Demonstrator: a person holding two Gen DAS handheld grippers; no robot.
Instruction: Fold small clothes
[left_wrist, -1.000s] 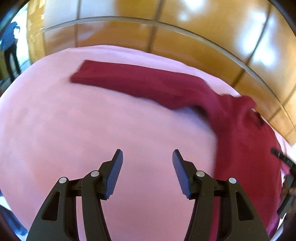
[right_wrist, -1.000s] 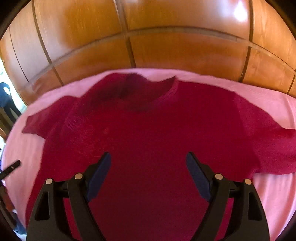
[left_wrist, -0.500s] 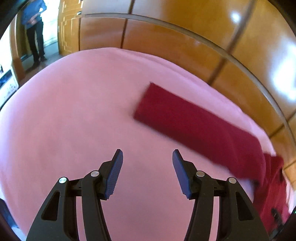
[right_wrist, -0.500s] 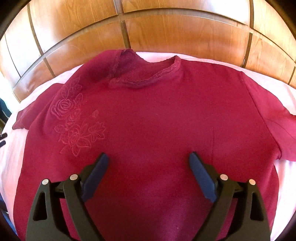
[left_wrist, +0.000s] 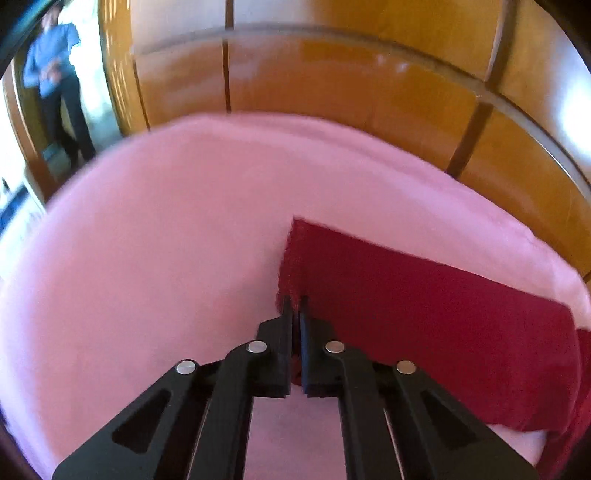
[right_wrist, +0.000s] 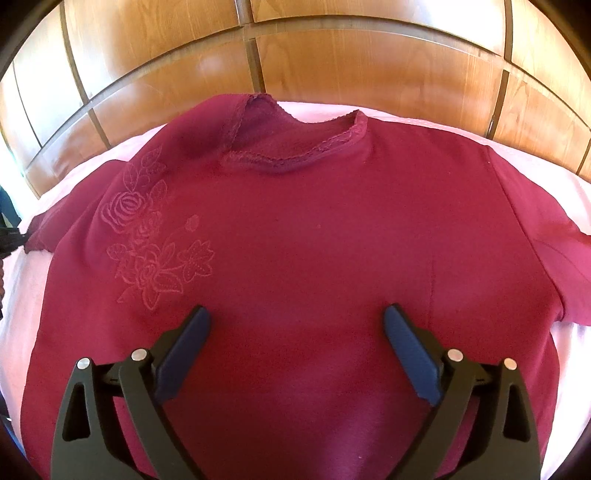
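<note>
A dark red long-sleeved top (right_wrist: 314, 258) with a stitched flower pattern (right_wrist: 151, 236) lies flat, front up, on a pink sheet (right_wrist: 22, 280). Its neck opening (right_wrist: 291, 147) points to the wooden headboard. In the left wrist view its left sleeve (left_wrist: 424, 321) stretches out flat to the right. My left gripper (left_wrist: 295, 301) is shut on the near corner of the sleeve's cuff. My right gripper (right_wrist: 295, 325) is open and empty, hovering over the middle of the top's chest.
A glossy wooden panelled headboard (right_wrist: 332, 62) stands behind the bed. The pink sheet (left_wrist: 147, 240) spreads wide to the left of the sleeve. A person in blue (left_wrist: 55, 81) stands in a doorway at the far left.
My left gripper moved to the sleeve's cuff and shut on it; it was open before. My right gripper stayed open and came a little closer over the top's chest.
</note>
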